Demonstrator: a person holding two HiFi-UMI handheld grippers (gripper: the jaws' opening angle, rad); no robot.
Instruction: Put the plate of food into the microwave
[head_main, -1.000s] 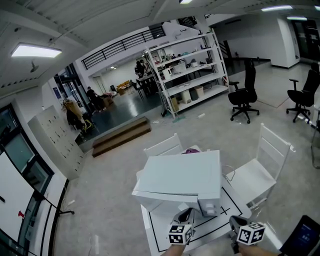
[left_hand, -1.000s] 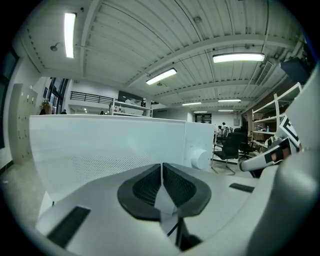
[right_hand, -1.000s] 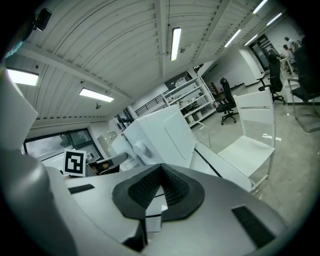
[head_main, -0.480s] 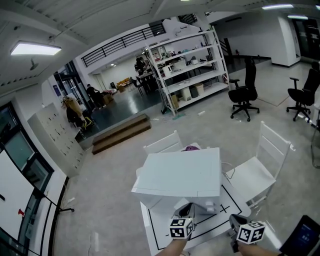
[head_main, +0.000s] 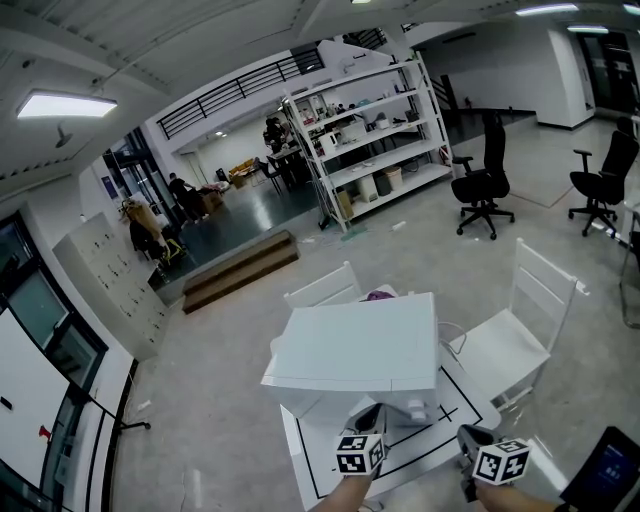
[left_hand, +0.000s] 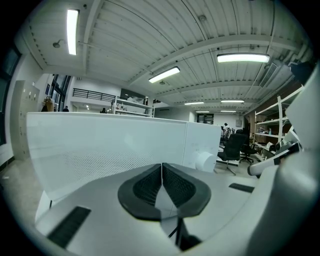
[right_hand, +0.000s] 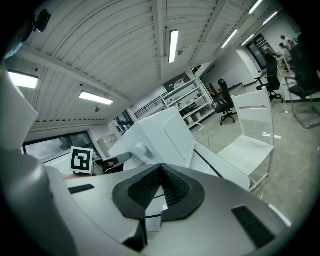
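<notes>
A white microwave (head_main: 355, 350) stands on the white table (head_main: 312, 470), its door closed. In the left gripper view its door (left_hand: 110, 145) and round knob (left_hand: 205, 161) fill the space just ahead. My left gripper (head_main: 372, 418) sits close below the microwave's front, shut with nothing between its pads (left_hand: 150, 184). My right gripper (head_main: 470, 440) hovers to the right of it near the table's corner, also shut and empty, and from there I see the microwave (right_hand: 160, 135) from its side. No plate of food shows in any view.
White chairs stand to the right (head_main: 520, 330) and behind (head_main: 325, 290) the table. A purple thing (head_main: 380, 297) peeks out behind the microwave. A dark screen (head_main: 608, 475) lies at the lower right. Black office chairs (head_main: 485, 190) and shelving (head_main: 370, 140) stand far off.
The left gripper has edged slightly toward the microwave's front. The right gripper has stayed where it was.
</notes>
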